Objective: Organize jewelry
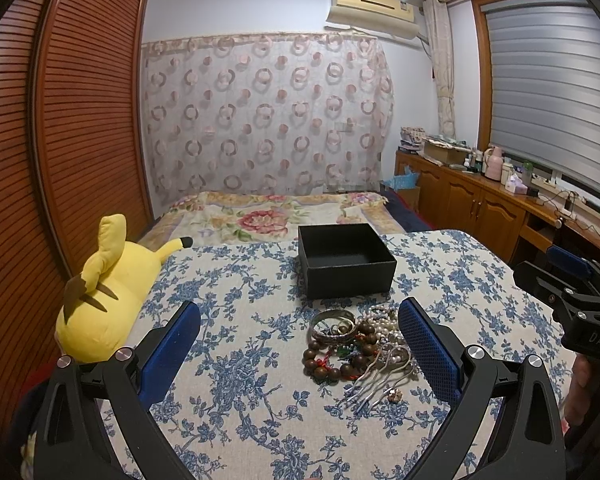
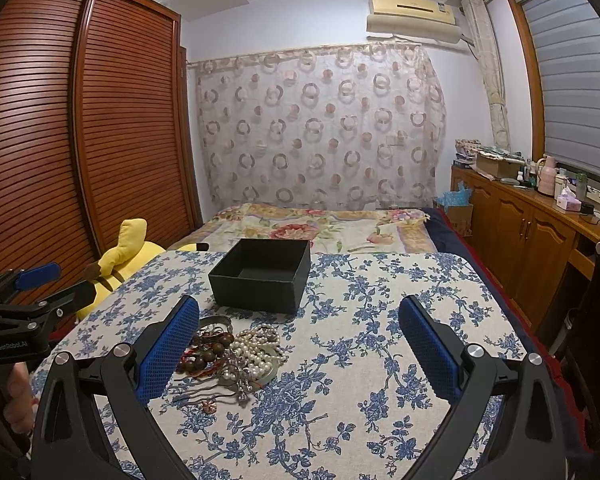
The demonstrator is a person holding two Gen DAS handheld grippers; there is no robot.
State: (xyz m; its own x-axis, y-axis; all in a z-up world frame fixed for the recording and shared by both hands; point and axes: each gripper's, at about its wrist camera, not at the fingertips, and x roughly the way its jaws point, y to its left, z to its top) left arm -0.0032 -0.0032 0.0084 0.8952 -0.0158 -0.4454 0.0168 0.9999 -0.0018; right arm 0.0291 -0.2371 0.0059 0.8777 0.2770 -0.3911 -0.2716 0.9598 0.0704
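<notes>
Since the black box (image 1: 346, 262) is empty in both views, I'd judge the task not started: nothing sorted, whole pile left to move.

Surface (image 1: 236, 332): blue-floral cloth, carries everything; box sits toward its far edge. Bed (image 1: 268, 212) lies beyond the box. Yellow plush toy (image 1: 108, 292) is off the surface's left edge, well left of the box.

Box: open top, no lid in view, bare inside.

Jewelry pile (image 1: 358, 346): just in front of the box on the near side, touching the cloth, apart from the box wall. In it, biggest to smallest:
- pearl strands (image 2: 258, 350), tangled, right part of the pile
- dark wooden bead bracelet (image 1: 332, 356), left part, red cord showing
- silver bangle (image 1: 332, 322), box-side edge of the pile
- thin cords and a small pendant (image 1: 396, 394), side farthest from the box

Pieces overlap; can't tell how many, or which are snagged.

Left hand-held gripper (image 1: 300, 354): fingers spread wide, holding nothing, hovering on the near side of the pile from the box, pile between its pads.
Right hand-held gripper (image 2: 300, 354): also spread, holding nothing, pile under its left finger (image 2: 168, 354).

Likely first pick is the bangle: rigid, lies on top.
</notes>
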